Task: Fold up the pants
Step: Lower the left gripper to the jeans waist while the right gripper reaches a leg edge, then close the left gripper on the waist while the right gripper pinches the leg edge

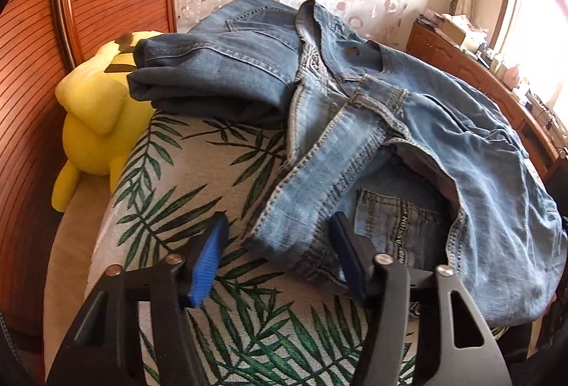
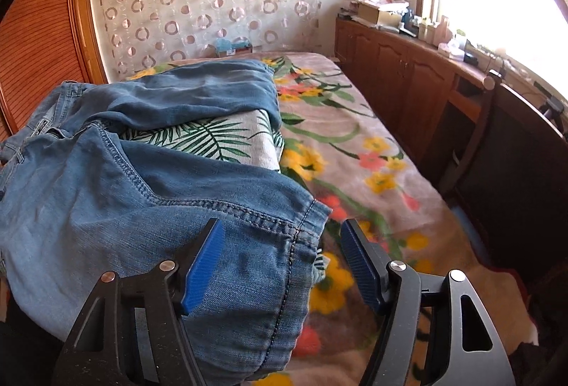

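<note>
The jeans lie crumpled on a leaf-print cushion that sits on a floral bed cover; the waistband and fly are spread open in the left wrist view, with 1 leg folded back into a thick wad at the far left, touching a yellow plush toy. The left gripper hovers at the near edge of the waistband; its jaws stand apart with a flap of denim between them, the right pad at the cloth's edge, the left pad clear of it, so nothing is grasped. In the right wrist view the right gripper is over a leg hem; its jaws are released and wide, the left pad over the denim, the right pad over the bed cover beside the hem. The other leg lies far across the cushion; a wooden cabinet runs along the right under a bright window.
</note>
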Available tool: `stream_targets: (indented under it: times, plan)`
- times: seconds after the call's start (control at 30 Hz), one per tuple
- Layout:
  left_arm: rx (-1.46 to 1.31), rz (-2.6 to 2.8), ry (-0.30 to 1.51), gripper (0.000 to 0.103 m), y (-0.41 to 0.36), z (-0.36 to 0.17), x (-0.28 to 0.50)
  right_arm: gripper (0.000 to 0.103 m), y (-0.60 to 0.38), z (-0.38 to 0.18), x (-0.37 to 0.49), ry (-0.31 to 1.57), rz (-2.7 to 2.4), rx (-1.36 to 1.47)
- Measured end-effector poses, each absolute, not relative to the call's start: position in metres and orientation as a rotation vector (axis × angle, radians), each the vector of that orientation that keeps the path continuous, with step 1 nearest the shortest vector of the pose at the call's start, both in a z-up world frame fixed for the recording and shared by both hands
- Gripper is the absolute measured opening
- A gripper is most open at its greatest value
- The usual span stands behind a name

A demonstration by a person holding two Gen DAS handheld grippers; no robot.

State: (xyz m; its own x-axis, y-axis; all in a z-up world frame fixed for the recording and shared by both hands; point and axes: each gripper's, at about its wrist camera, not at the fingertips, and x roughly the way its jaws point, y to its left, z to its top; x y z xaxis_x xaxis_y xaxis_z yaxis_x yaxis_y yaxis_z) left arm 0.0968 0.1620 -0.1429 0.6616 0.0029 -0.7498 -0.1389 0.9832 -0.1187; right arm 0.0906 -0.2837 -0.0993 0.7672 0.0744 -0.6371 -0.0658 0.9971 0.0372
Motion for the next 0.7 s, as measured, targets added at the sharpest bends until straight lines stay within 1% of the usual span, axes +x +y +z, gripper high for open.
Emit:
stream_targets:
  times: [0.07, 0.2, 0.23, 0.27, 0.3, 0.37, 0.4, 0.47, 0.53, 0.7]
  plan:
    - [-0.170, 0.075, 0.844, 0.053, 0.161, -0.143, 0.097, 0.061, -0.277, -0.100, 0.092, 0.709, 0.085, 0.001]
    - [-0.170, 0.056, 0.838, 0.047, 0.161, -0.142, 0.098, 0.051, -0.270, -0.099, 0.090, 0.724, 0.108, 0.001]
    - [-0.168, 0.050, 0.839, 0.043, 0.160, -0.142, 0.097, 0.048, -0.271, -0.098, 0.088, 0.723, 0.112, -0.001]
    - [-0.167, 0.039, 0.840, 0.040, 0.160, -0.142, 0.097, 0.043, -0.272, -0.097, 0.085, 0.721, 0.113, -0.007]
    - [-0.169, 0.035, 0.841, 0.039, 0.159, -0.142, 0.097, 0.040, -0.273, -0.096, 0.084, 0.717, 0.112, -0.017]
    - [-0.170, 0.034, 0.843, 0.033, 0.158, -0.140, 0.095, 0.029, -0.277, -0.095, 0.082, 0.712, 0.107, -0.034]
    - [-0.165, 0.027, 0.840, 0.032, 0.157, -0.138, 0.093, 0.027, -0.281, -0.096, 0.085, 0.709, 0.102, -0.037]
    - [-0.157, 0.023, 0.831, 0.028, 0.154, -0.135, 0.089, 0.018, -0.284, -0.097, 0.086, 0.703, 0.103, -0.042]
    - [-0.148, 0.015, 0.818, 0.026, 0.152, -0.129, 0.084, 0.013, -0.286, -0.098, 0.088, 0.692, 0.103, -0.049]
    - [-0.130, -0.002, 0.766, 0.021, 0.143, -0.105, 0.063, 0.010, -0.284, -0.083, 0.077, 0.621, 0.099, -0.081]
